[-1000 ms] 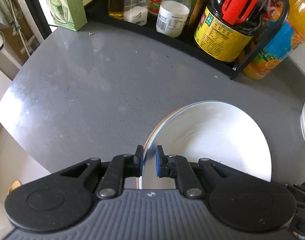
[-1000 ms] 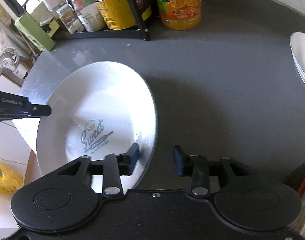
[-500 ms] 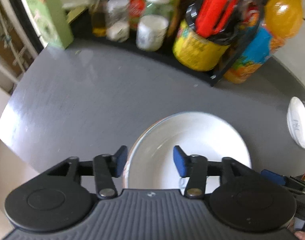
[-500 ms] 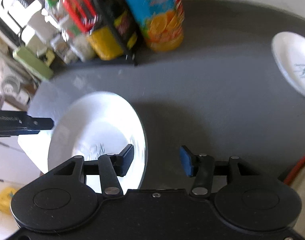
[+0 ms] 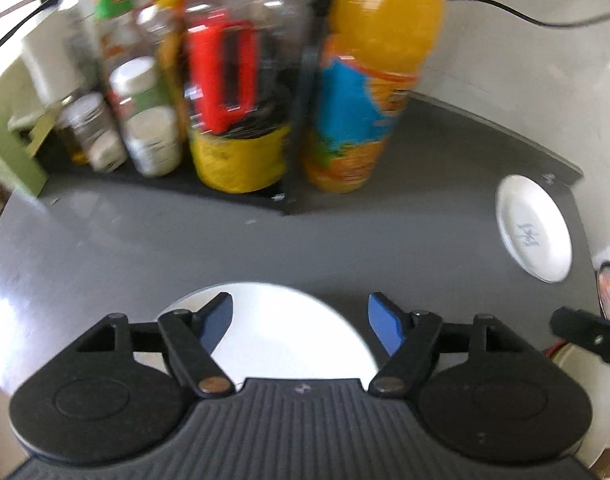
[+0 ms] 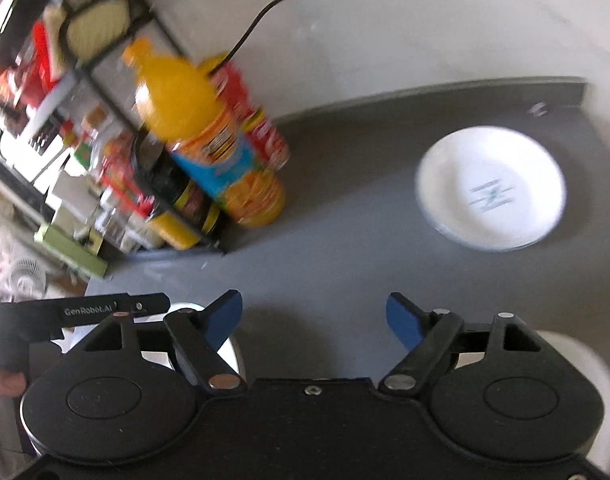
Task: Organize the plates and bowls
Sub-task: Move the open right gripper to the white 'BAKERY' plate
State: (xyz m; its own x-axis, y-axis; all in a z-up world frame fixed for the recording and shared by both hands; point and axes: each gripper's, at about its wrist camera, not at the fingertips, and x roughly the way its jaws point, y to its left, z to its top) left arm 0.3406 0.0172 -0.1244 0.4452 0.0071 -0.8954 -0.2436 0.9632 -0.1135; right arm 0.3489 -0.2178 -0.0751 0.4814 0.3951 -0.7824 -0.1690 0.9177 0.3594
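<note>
A large white plate lies flat on the grey countertop, right below my left gripper, which is open and raised above it with nothing between its fingers. In the right wrist view only a sliver of that plate shows behind the left finger. My right gripper is open and empty too, lifted over the counter. A smaller white plate stack with a blue mark sits at the far right corner, seen also in the left wrist view as a white plate.
A black rack of jars, bottles and a red-handled tool stands at the back left, with an orange juice bottle beside it. A red cola bottle stands behind. Another white dish lies at the near right. The wall carries a black cable.
Both grippers opened and let go of the large plate, which now rests flat on the counter. Both have lifted and pulled back, so the far plate and wall came into view.
</note>
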